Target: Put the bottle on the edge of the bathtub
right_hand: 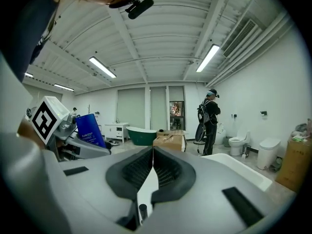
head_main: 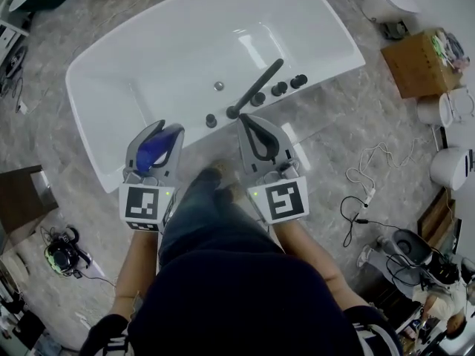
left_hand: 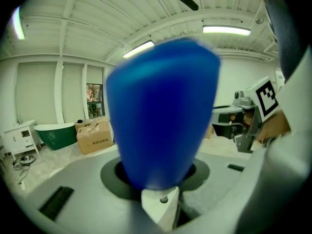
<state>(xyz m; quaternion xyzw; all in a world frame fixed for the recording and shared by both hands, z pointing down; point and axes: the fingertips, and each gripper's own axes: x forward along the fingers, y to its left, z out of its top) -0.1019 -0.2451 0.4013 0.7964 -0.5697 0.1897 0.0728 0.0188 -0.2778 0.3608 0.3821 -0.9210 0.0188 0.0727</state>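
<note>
From the head view: left hand-held gripper (head_main: 159, 133) pinching a blue bottle (head_main: 154, 151), jaws set wide against its sides. Held up in the air just over the near rim of the white bathtub (head_main: 104, 65), not resting on it. Close and blurred in the left gripper view, filling most of it. Alongside, right hand-held gripper (head_main: 256, 128) pressed together, nothing between the pads, also poised over the near rim. Just beyond it, on the tub's edge, a dark faucet (head_main: 256, 87) with a row of knobs (head_main: 288, 86). Around the tub, marbled grey floor (head_main: 74, 162), a cardboard box (head_main: 419, 64) at upper right, and cables (head_main: 364, 191) trailing at right.
</note>
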